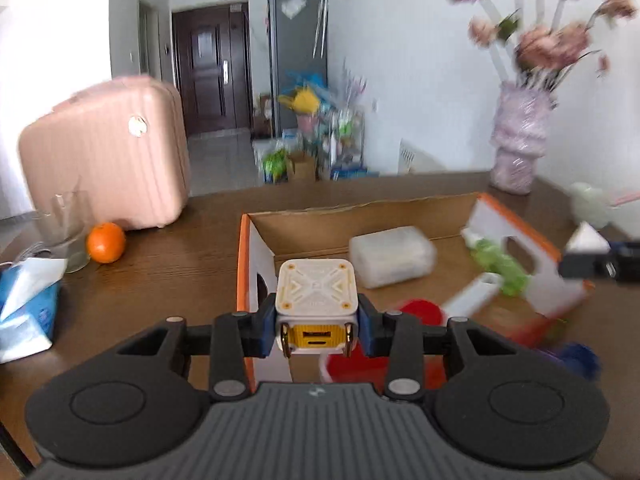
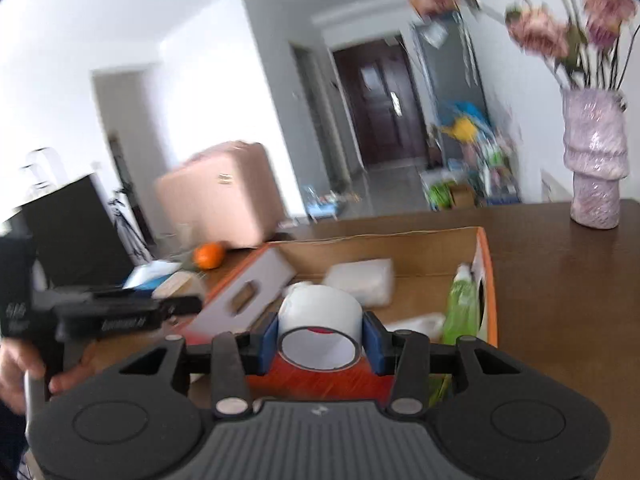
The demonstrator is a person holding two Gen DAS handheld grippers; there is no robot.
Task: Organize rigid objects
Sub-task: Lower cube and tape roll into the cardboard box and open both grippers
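Left claw (image 1: 316,330) clenched on white charger cube (image 1: 316,298), right claw (image 2: 320,340) clenched on tape roll (image 2: 320,316), both above open cardboard box (image 1: 360,210), wooden tabletop (image 1: 160,276) beneath

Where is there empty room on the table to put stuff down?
Bare wood lies between the cardboard box and the purple vase, and between the box and the orange. Crowded: inside the box, and the corner with the orange, glass and tissue pack.

Left gripper (image 1: 316,330) clamped (pads pressing), right gripper (image 2: 320,340) likewise clamped
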